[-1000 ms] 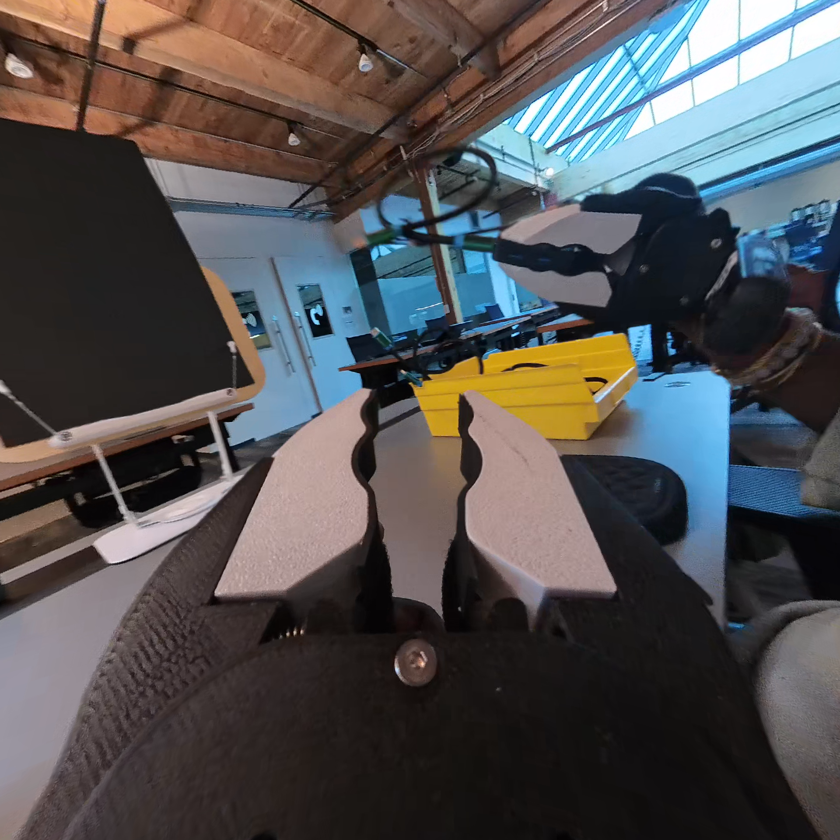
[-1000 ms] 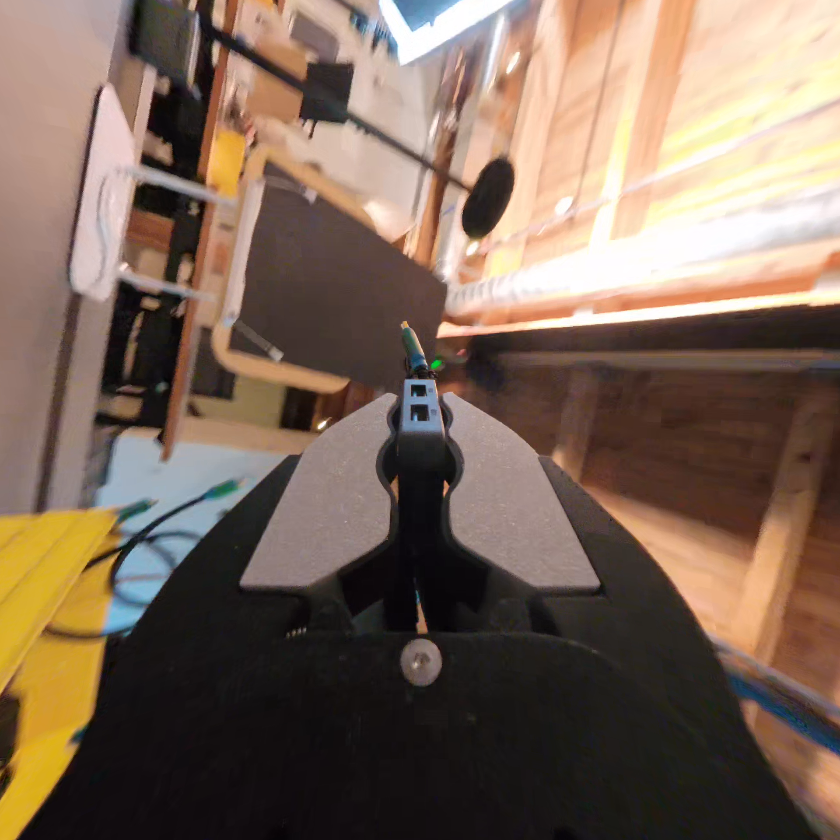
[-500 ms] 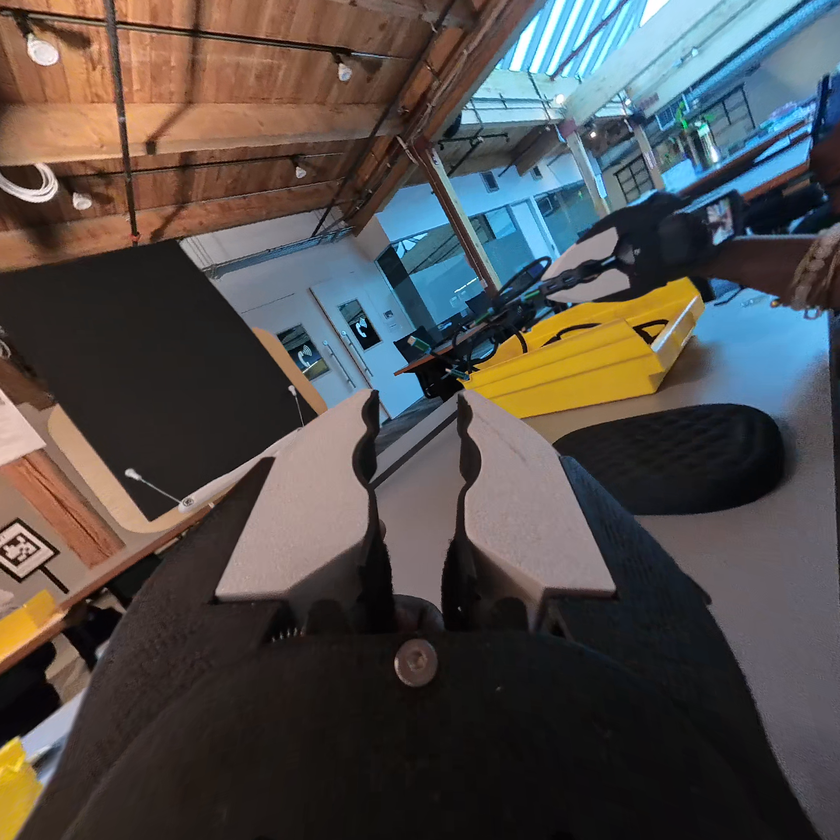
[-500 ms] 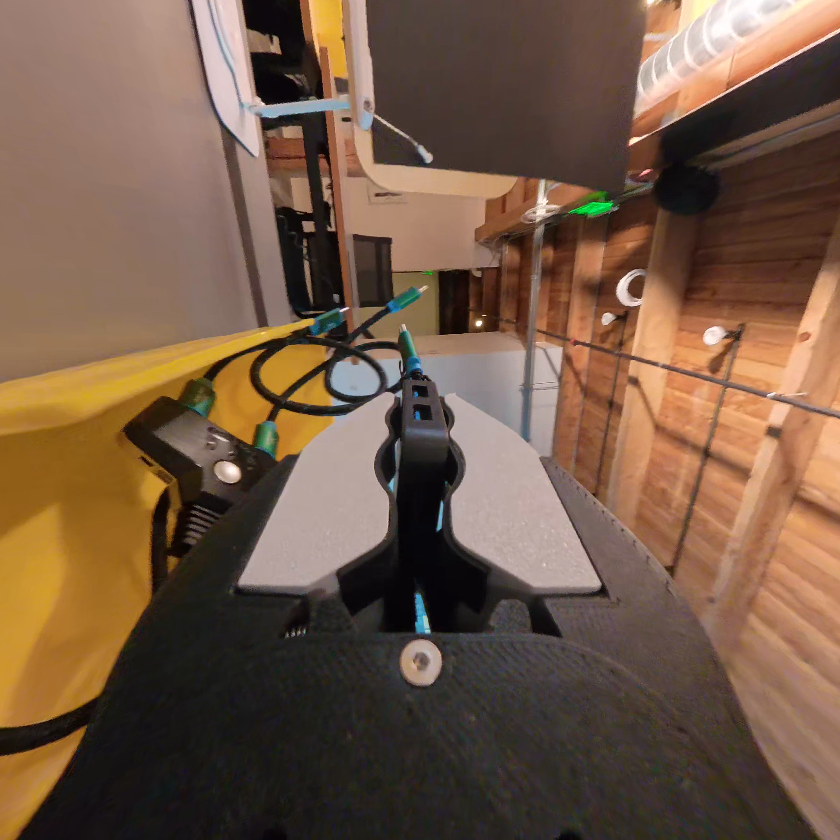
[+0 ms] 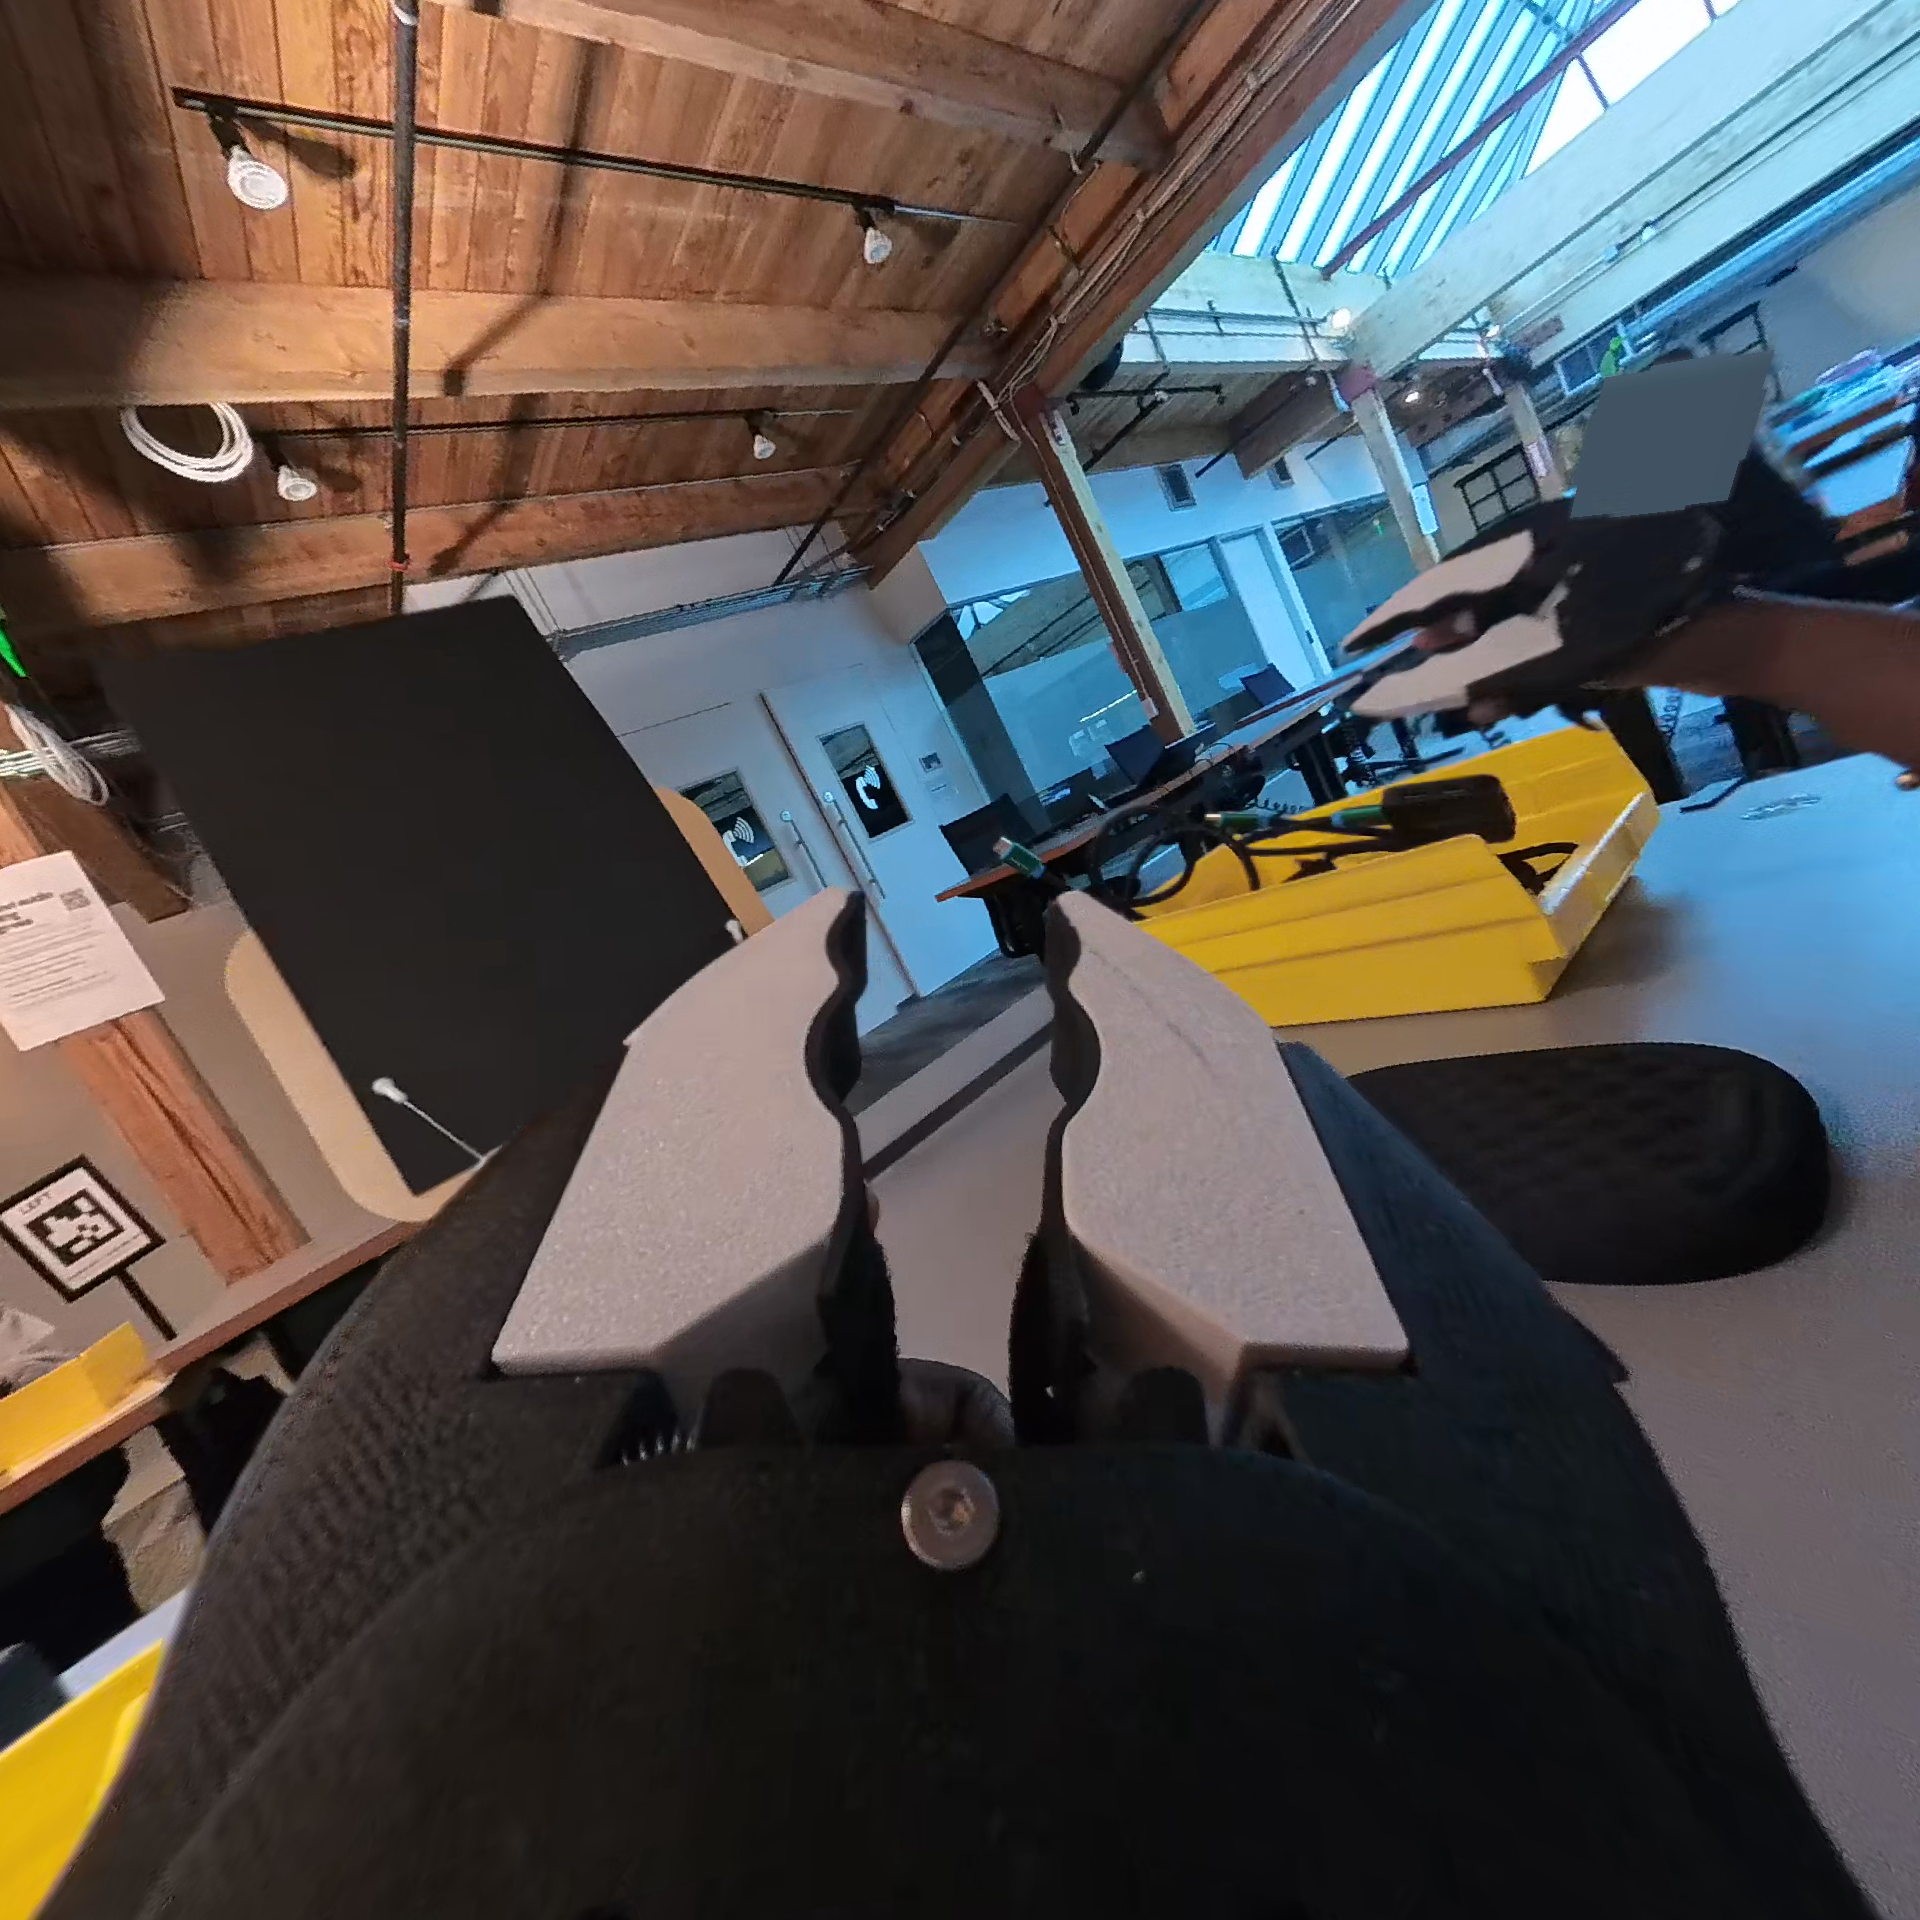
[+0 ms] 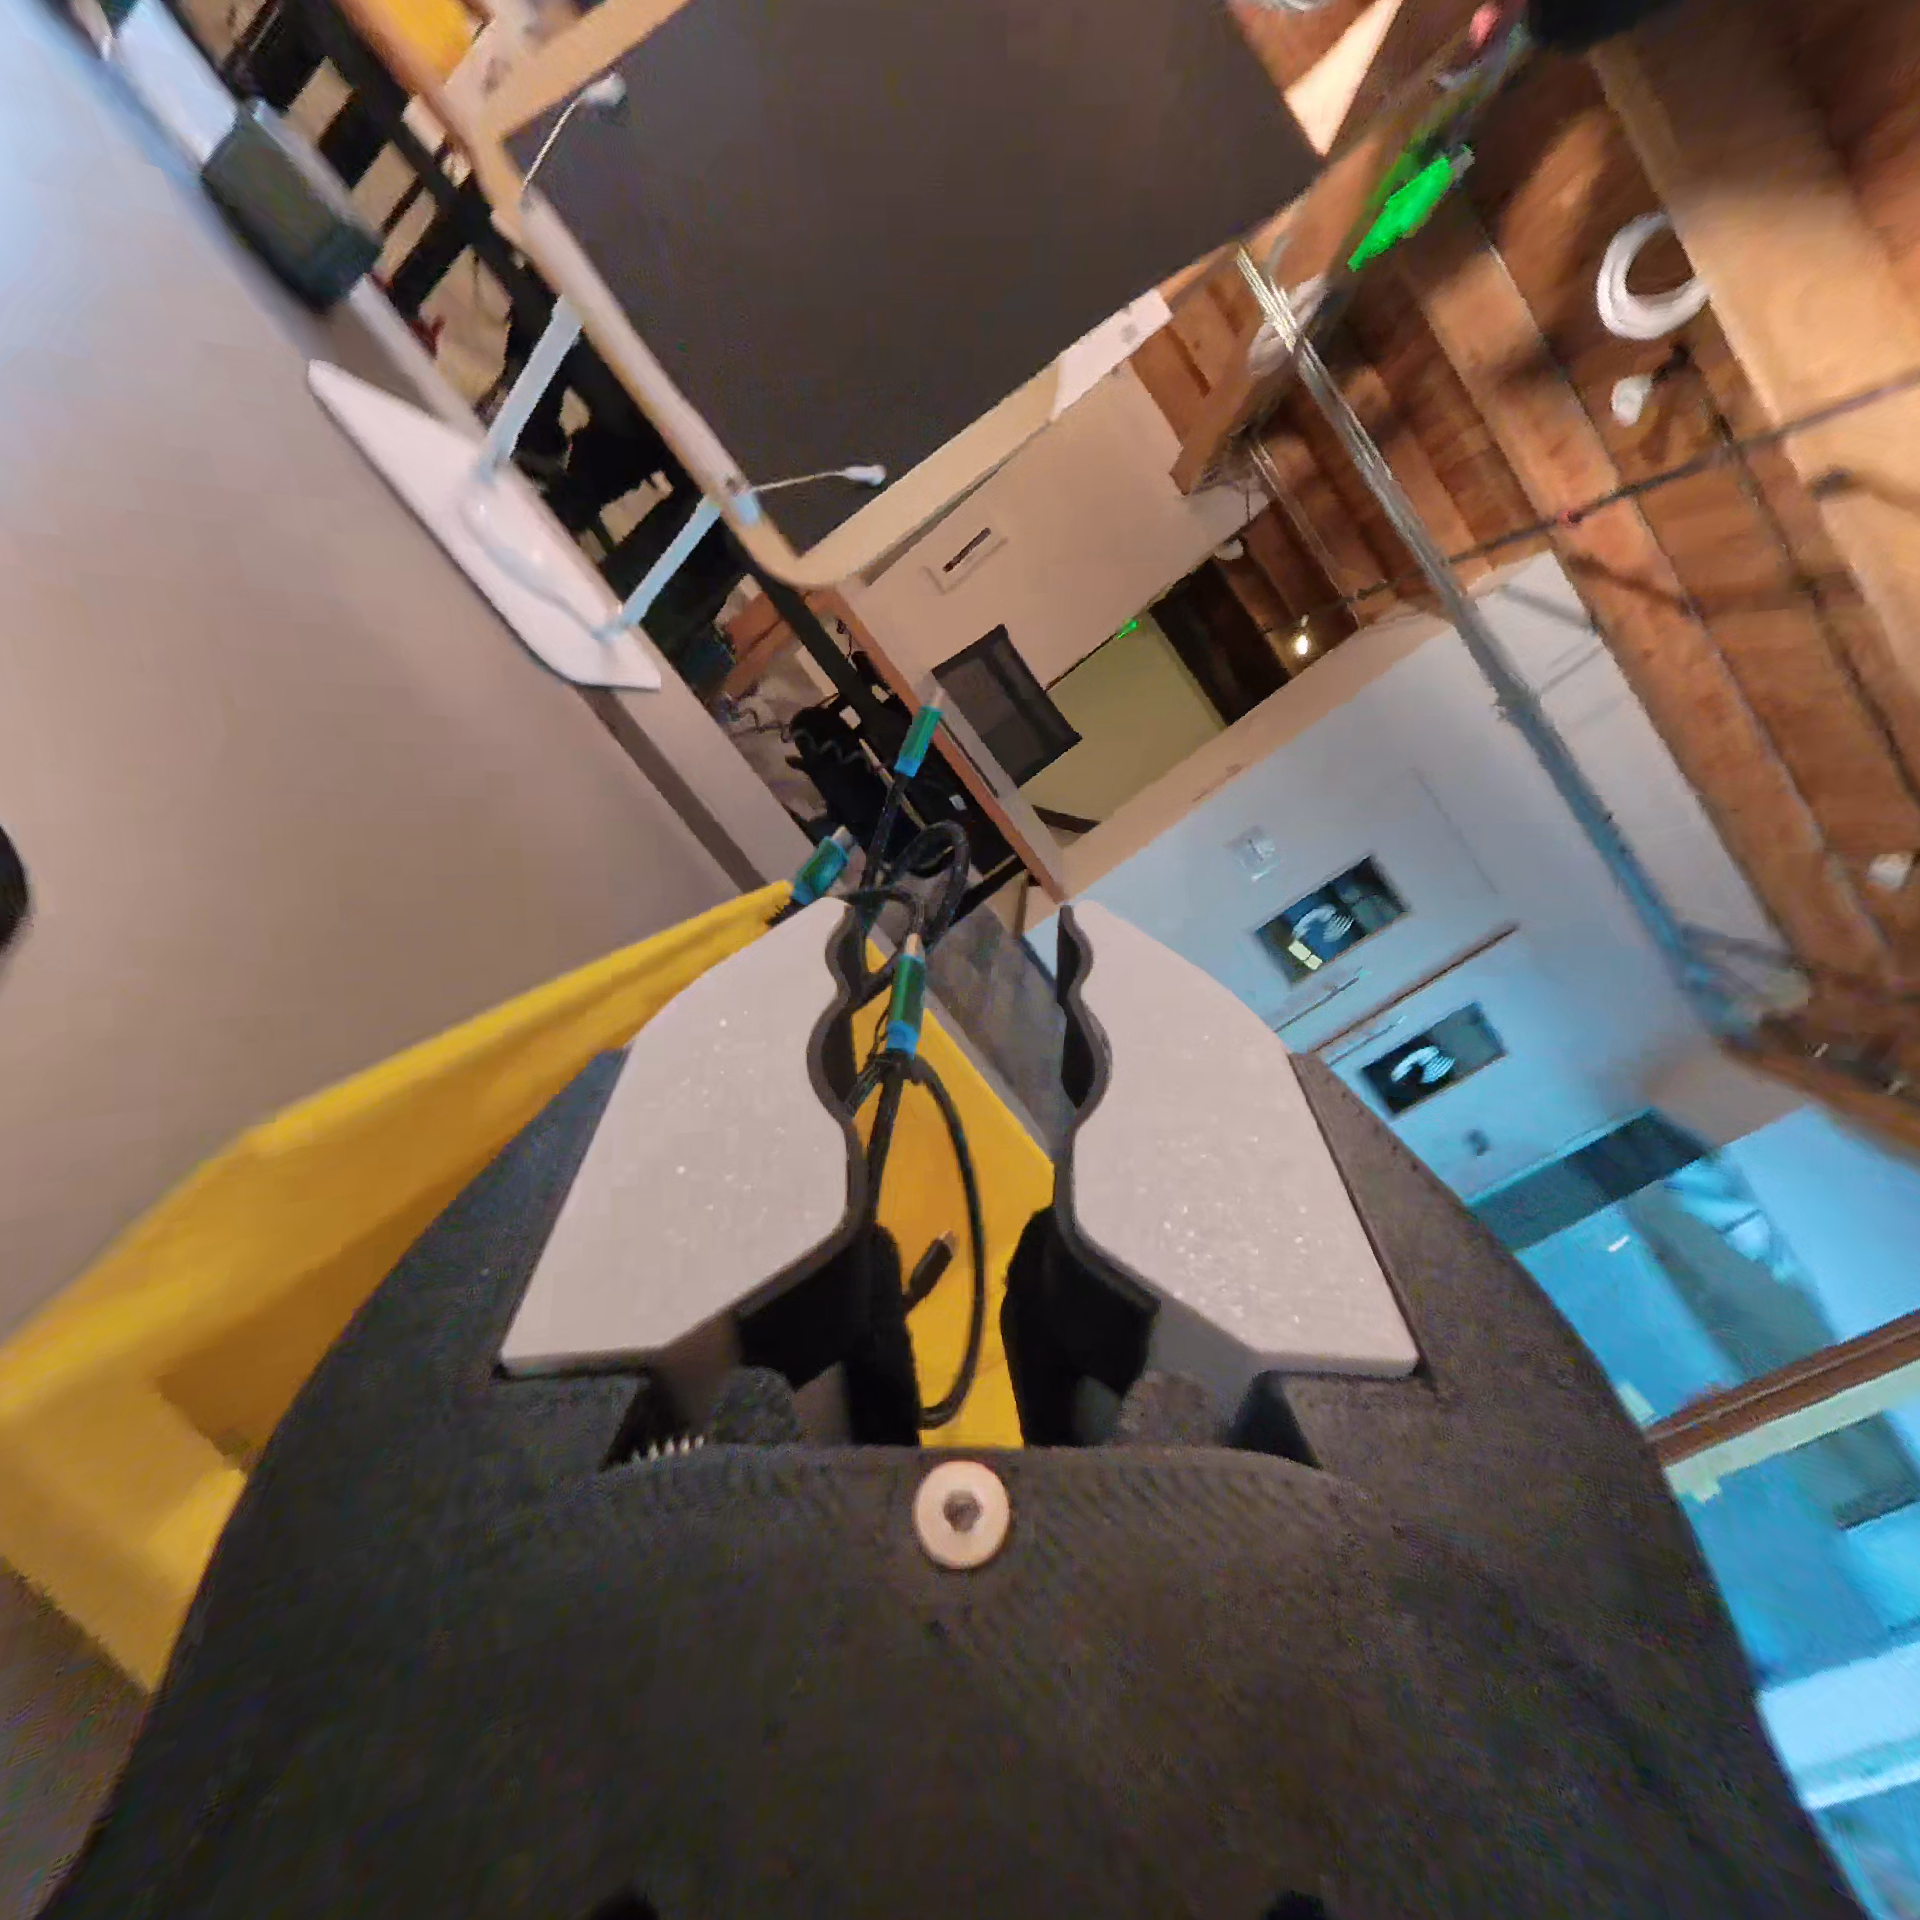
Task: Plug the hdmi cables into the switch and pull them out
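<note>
hiding half under cables (image 6: pixel 914 1091), switch (image 5: pixel 1449 805) blurry

left gripper (image 5: pixel 951 925) with chunky black textured body, two pale grey fingers (image 5: pixel 717 1153) with wavy black-lined inner edges, one silver screw (image 5: pixel 951 1519) in the middle, right gripper (image 6: pixel 956 930) same deal

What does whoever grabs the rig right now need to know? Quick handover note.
Left gripper: open, empty, low over the grey table.
Right gripper: open, empty, above the yellow bin.
Switch sits in the bin, at least two green-ended HDMI cables running to it; whether they are seated is unclear. Other green plug ends stick up loose.
Done: cannot tell.
Left: check the ports, then finish plugging and pulling.
</note>
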A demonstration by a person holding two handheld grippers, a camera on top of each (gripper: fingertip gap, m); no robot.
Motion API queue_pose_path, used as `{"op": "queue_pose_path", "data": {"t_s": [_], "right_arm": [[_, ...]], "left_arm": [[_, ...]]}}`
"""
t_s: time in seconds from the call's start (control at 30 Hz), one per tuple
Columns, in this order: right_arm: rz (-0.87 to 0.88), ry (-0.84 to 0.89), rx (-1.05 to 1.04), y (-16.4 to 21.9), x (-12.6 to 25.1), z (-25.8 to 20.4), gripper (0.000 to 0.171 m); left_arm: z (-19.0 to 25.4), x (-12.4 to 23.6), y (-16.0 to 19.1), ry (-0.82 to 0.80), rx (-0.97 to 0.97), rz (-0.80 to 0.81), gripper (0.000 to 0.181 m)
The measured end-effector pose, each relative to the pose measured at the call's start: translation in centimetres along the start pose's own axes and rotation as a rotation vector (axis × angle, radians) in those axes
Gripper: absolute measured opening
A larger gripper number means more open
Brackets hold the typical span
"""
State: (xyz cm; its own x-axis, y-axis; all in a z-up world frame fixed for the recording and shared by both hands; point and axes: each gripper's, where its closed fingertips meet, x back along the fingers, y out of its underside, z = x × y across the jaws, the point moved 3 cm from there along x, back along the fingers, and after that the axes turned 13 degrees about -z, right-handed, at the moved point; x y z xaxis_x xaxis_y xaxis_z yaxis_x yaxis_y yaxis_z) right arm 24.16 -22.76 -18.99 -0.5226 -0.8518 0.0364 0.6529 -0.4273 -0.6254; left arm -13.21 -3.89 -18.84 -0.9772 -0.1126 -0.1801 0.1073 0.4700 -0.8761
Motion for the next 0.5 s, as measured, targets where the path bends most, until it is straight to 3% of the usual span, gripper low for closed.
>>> {"op": "queue_pose_path", "data": {"t_s": [0.07,0.23,0.4,0.5], "right_arm": [[-0.036,-0.051,-0.135,-0.8,1.3,0.1,0.036],[-0.179,-0.395,-0.368,-1.3,4.3,-4.7,0.044],[-0.476,-0.408,-0.482,2.5,3.5,-7.9,0.047],[-0.544,-0.480,-0.502,2.8,2.0,-10.2,0.050]], "left_arm": [[-0.9,0.4,-0.7,-0.025,-0.007,-0.007,0.033],[-4.7,2.6,-3.4,-0.146,0.015,0.033,0.032],[-9.6,6.2,-5.5,-0.351,0.050,0.024,0.033],[-11.8,9.3,-5.0,-0.473,0.103,0.020,0.033]]}}
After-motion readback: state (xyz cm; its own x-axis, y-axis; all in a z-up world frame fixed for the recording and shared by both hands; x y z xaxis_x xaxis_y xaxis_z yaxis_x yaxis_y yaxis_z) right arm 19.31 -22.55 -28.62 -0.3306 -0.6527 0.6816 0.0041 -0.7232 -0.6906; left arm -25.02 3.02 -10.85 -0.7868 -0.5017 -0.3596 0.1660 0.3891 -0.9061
